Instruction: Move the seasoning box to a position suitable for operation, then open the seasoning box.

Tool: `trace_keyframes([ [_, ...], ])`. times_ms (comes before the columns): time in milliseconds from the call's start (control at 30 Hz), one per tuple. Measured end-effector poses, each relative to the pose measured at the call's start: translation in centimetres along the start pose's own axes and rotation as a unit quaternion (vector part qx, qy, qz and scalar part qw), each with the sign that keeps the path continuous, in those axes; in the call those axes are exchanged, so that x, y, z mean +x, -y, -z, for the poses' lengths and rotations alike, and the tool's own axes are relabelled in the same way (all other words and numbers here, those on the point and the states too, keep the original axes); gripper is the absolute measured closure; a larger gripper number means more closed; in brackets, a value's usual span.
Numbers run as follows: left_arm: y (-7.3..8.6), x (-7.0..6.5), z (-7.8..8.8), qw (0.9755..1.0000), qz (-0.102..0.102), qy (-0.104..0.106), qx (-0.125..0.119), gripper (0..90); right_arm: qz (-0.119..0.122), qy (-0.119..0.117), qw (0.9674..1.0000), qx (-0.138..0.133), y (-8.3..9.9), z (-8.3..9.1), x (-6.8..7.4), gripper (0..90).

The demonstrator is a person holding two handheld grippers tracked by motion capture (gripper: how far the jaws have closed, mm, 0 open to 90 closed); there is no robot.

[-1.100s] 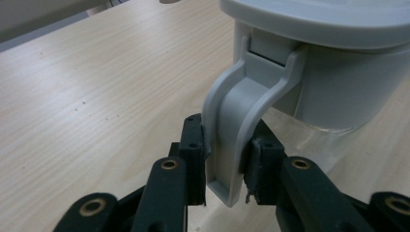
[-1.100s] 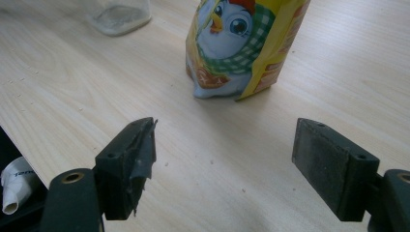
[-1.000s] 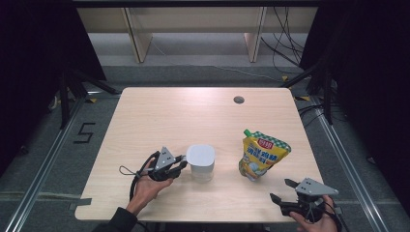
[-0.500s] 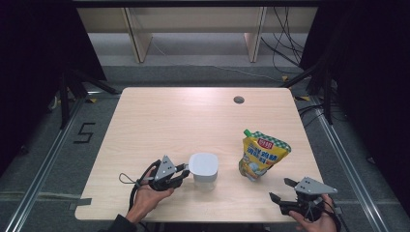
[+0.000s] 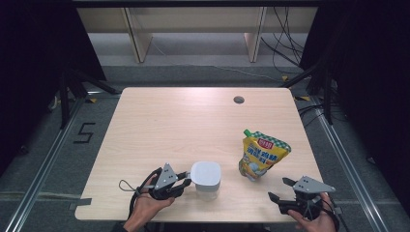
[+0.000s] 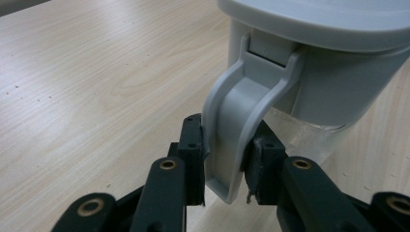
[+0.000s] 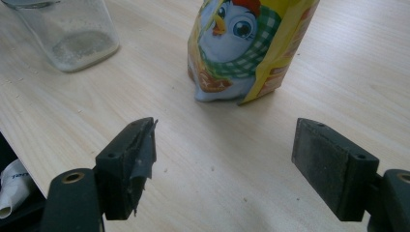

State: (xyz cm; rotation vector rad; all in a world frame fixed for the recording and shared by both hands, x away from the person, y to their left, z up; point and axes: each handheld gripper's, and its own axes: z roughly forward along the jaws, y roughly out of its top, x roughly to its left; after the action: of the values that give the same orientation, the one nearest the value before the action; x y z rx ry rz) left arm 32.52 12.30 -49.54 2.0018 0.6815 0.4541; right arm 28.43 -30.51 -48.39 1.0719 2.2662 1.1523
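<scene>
pale wooden table [image 5: 159, 121] on grey floor [image 5: 43, 145], dark surroundings

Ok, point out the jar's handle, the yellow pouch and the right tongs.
jar's handle [image 6: 232, 130]: left gripper view, on the grey strap between the pads.
yellow pouch [image 5: 261, 155]: high view, on the middle of its printed front.
right tongs [image 7: 222, 169]: right gripper view, midway between the open tips.

Even overhead light on table [image 5: 159, 125], dark surroundings; soft shadows; gripper views slightly soft up close.
</scene>
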Motion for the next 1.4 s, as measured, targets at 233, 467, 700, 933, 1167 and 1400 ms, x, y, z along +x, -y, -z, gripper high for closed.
trace_keyframes([
  [233,-0.4,0.3,1.6,0.9997,0.021,0.014,0.005,45.8,0.006,-0.010,0.9999,-0.006,-0.1,-0.3,-0.1,24.7],
  [467,-0.6,0.5,4.0,0.9988,0.043,0.022,0.003,35.3,-0.005,-0.011,0.9999,0.003,0.0,0.0,0.1,24.7],
  [700,-1.6,0.2,5.0,0.9978,0.058,0.032,-0.006,35.5,0.004,-0.012,0.9999,-0.003,0.1,-0.1,0.0,24.7],
  [933,-2.5,-0.3,5.1,0.9972,0.060,0.043,-0.014,39.5,0.008,-0.009,0.9999,-0.007,0.3,0.0,-0.1,24.7],
  [1167,-3.7,-0.8,5.0,0.9974,0.049,0.049,-0.023,49.9,0.002,-0.006,1.0000,0.002,0.2,0.0,0.2,24.7],
  [1400,-5.1,-0.1,4.2,0.9978,0.037,0.040,-0.039,80.2,0.005,-0.009,0.9999,-0.004,0.1,-0.1,-0.1,24.7],
])
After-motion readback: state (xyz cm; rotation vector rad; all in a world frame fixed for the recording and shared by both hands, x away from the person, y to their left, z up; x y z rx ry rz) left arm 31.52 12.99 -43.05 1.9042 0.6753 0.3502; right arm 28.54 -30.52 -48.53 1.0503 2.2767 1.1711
